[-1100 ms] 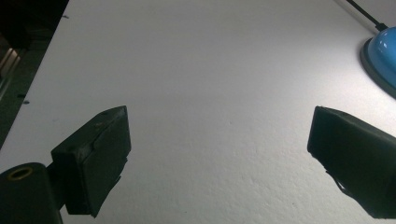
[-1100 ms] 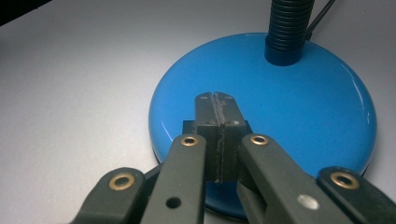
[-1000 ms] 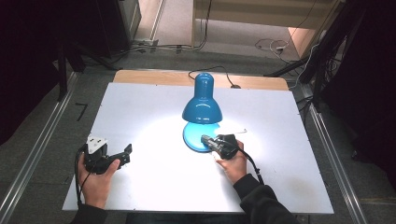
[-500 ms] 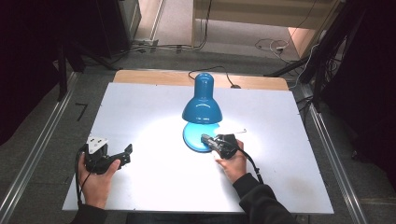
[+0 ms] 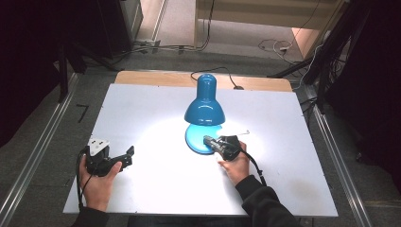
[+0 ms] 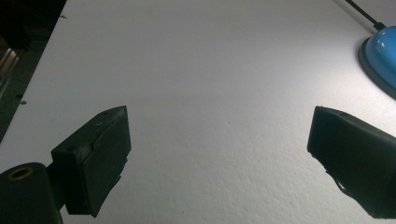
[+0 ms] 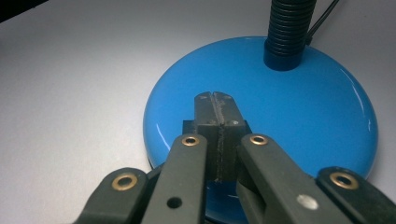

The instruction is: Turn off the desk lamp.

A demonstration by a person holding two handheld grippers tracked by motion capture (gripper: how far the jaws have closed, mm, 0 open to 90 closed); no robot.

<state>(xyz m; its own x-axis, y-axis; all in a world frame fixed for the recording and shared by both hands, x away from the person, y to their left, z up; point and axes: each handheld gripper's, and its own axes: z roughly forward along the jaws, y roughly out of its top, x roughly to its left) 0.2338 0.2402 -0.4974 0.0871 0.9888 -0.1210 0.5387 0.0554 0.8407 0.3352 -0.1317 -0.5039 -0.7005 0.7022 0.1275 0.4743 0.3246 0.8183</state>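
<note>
High view: nothing has moved; right gripper (image 5: 206, 139) stays pressed together over lamp base (image 5: 198, 142).

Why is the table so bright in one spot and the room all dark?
High view: the blue lamp is lit and throws a white pool on the table under its shade; the floor around stays dim. Left gripper view: the light fades from bright at the right to grey at the left. Right gripper view: the lamp base is glossy with soft glints, picture sharp.
</note>
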